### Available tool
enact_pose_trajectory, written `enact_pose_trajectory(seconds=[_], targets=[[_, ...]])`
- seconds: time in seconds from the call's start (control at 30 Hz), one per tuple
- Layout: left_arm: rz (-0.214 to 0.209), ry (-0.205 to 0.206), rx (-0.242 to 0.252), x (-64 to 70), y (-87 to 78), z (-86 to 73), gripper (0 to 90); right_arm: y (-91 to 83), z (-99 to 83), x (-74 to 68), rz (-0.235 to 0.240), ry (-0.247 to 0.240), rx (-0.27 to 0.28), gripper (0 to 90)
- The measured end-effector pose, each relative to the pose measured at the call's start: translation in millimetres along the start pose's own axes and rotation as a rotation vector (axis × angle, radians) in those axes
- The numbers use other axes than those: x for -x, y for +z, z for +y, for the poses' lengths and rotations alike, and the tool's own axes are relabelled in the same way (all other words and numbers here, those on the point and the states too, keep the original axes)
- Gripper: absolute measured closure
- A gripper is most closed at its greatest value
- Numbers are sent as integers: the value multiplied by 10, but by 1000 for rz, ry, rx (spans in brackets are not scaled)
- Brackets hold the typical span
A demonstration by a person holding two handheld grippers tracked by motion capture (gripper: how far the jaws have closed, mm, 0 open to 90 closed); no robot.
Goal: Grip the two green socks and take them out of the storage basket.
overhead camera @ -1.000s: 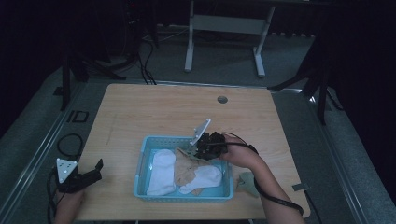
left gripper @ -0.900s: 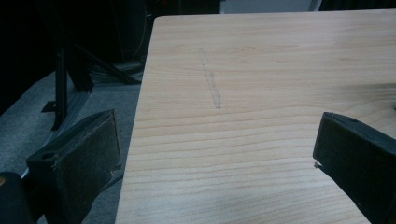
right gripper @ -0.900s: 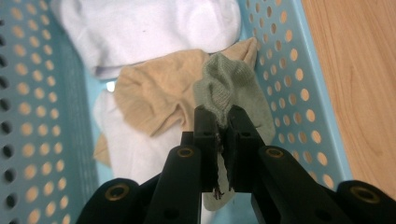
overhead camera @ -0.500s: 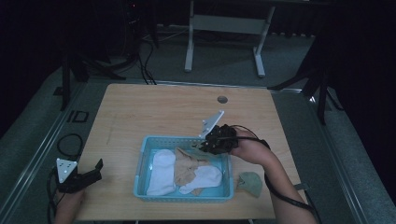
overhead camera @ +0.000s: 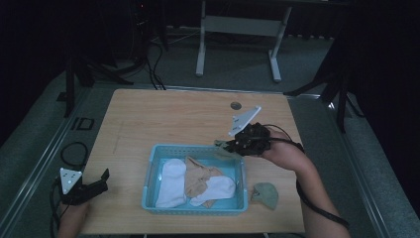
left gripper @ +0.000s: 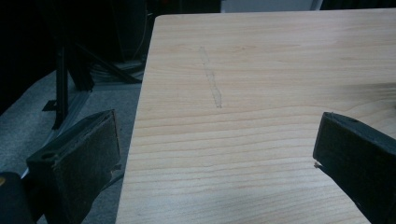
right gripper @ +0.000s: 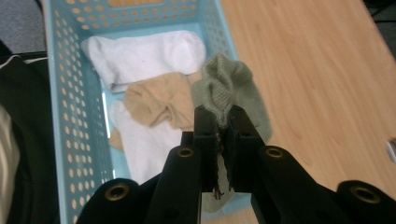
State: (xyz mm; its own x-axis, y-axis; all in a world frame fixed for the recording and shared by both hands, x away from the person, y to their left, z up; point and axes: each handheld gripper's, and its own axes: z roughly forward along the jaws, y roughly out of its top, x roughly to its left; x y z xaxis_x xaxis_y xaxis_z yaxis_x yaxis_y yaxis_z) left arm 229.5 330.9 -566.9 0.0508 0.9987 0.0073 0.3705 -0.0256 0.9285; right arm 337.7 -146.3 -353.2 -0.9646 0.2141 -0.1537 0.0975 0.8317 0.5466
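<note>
From above, the right gripper (overhead camera: 229,145) hangs over the far right corner of the blue basket (overhead camera: 149,168), which holds two white socks (overhead camera: 171,182) and a tan one (overhead camera: 198,177); another green sock (overhead camera: 265,194) lies on the table (overhead camera: 163,114) just beside it. The left gripper (left gripper: 210,158) rests at the table's near left corner, jaws wide apart over bare wood. The right gripper's own view shows its jaws clamped on a green sock (right gripper: 233,88) above the basket's edge. Sorting looks underway; next, I'd guess, comes moving over the basket and letting go.
</note>
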Motion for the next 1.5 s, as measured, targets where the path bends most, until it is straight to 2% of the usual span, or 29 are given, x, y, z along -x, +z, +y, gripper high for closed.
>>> enact_pose_trajectory(seconds=[0.1, 0.17, 0.27, 0.57, 0.67, 0.8, 1.0, 1.17, 1.4, 1.5], targets=[[0, 0, 0, 0, 0, 0, 4, -118, -66, 40, -22, 17, 4, 840], [1, 0, 0, 0, 0, 0, 4, -169, -111, 58, -15, 23, 8, 840], [1, 0, 0, 0, 0, 0, 4, -240, -186, 86, -29, 38, 0, 840], [2, 1, -1, 1, 0, 0, 4, -487, -532, 242, -82, 122, -2, 840], [2, 1, 0, 2, 0, 0, 4, -523, -679, 297, -69, 160, 8, 839], [3, 0, -1, 3, 0, 0, 4, -514, -882, 371, -87, 205, 0, 839], [3, 2, -1, 3, -1, 0, 4, -369, -1189, 497, -118, 276, -18, 838], [2, 2, -1, 3, -1, -1, 4, -120, -1480, 563, -101, 342, -37, 837], [3, 2, -1, 3, -3, -1, 3, 265, -1802, 544, -83, 402, -74, 830], [2, 2, -1, 2, -2, -1, 4, 395, -1926, 484, -56, 427, -59, 826]])
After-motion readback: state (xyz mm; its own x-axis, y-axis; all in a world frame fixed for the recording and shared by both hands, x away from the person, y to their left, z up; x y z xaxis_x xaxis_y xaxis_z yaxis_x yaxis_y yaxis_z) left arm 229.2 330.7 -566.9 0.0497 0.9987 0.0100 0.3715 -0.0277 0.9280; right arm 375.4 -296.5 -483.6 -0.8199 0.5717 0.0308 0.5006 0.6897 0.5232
